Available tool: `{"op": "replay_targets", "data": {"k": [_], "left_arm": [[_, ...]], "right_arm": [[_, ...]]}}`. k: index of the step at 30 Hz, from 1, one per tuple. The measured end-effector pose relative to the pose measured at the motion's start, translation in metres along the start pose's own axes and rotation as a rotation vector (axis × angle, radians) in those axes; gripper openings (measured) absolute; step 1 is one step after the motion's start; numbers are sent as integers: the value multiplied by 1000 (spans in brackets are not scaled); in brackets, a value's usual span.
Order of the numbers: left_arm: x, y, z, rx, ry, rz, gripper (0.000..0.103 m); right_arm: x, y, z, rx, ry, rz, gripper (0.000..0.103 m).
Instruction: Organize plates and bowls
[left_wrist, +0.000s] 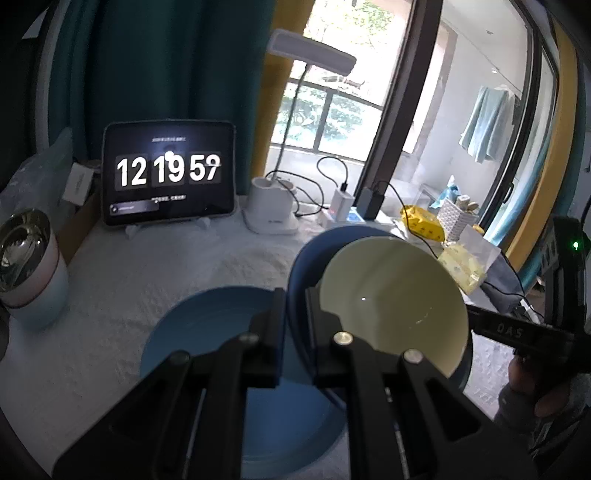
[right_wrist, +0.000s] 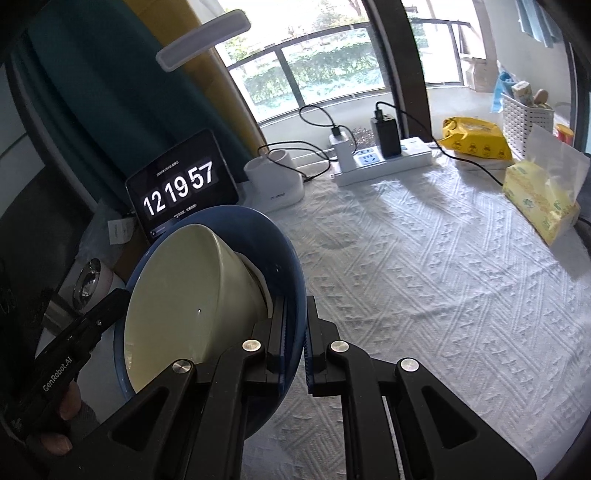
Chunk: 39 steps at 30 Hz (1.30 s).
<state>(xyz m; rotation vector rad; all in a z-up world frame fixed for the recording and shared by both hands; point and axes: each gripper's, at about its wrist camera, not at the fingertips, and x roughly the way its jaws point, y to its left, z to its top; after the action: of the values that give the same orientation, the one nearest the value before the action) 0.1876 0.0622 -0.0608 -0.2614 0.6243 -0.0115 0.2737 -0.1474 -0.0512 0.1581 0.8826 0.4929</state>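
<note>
Together we carry one glossy dark blue bowl (right_wrist: 280, 236) with one cream ceramic bowl (right_wrist: 177, 291) nested inside. Our left gripper (left_wrist: 295, 299) and right gripper (right_wrist: 295, 314) each pinch its blue rim from opposite sides, tilted above the white tablecloth (right_wrist: 406, 266). One flat blue plate (left_wrist: 207, 325) lies below.

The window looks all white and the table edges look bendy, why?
Left wrist view: daylight overexposes the window, and the tablet clock glows with slightly smeared digits. Right wrist view: the fisheye lens bends the window frame and tablecloth; a tiny glint sits on the cream bowl.
</note>
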Motion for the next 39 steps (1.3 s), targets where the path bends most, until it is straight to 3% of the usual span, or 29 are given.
{"op": "replay_targets", "data": {"k": [13, 25, 39], "left_arm": [[-3, 40, -11, -54, 20, 22, 10], [-22, 60, -4, -76, -34, 40, 10], [-21, 83, -10, -99, -7, 88, 9]], "right_arm": [[27, 34, -5, -37, 40, 6, 9], [25, 65, -1, -90, 38, 8, 9], [50, 84, -7, -102, 91, 44, 10]]}}
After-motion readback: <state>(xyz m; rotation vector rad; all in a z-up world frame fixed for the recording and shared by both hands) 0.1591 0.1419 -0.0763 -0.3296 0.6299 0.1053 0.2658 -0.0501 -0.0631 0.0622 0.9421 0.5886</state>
